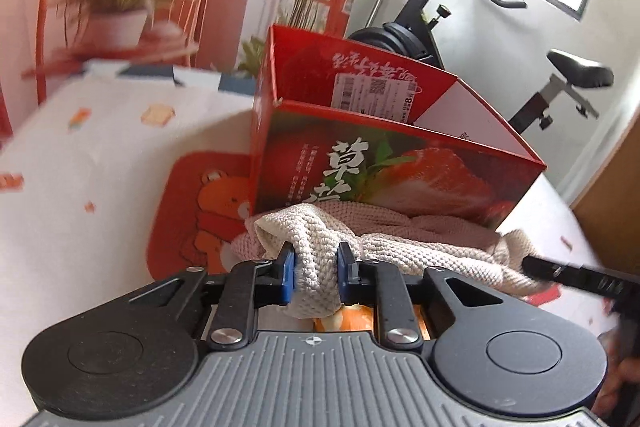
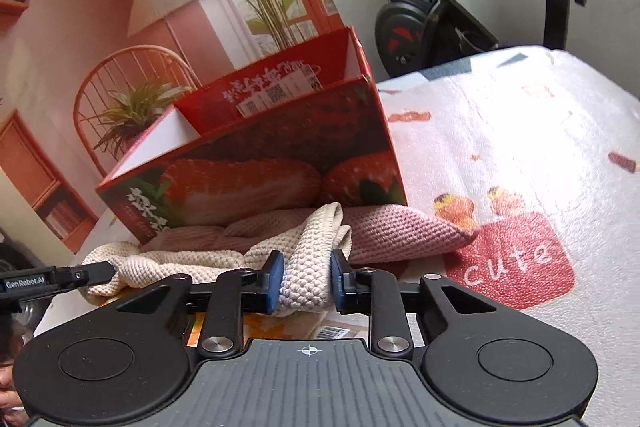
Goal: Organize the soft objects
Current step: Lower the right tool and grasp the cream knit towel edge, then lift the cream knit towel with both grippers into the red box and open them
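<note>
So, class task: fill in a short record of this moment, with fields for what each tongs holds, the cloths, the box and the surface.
left tongs: shut on cream knit cloth
right tongs: shut on the same cream knit cloth, at its other end
pink knit cloth: lying under the cream one, against the box
strawberry box: red cardboard, open top, right behind the cloths
surface: white printed blanket

The left gripper points forward and downward, its blue-padded fingers drawn close and pinching a bunched fold of cream knit cloth between them. The right gripper tilts down the same way, its fingers clamped on another fold of that cloth. In each wrist view, the other gripper's black finger enters from the side, level with the fingertips.
</note>
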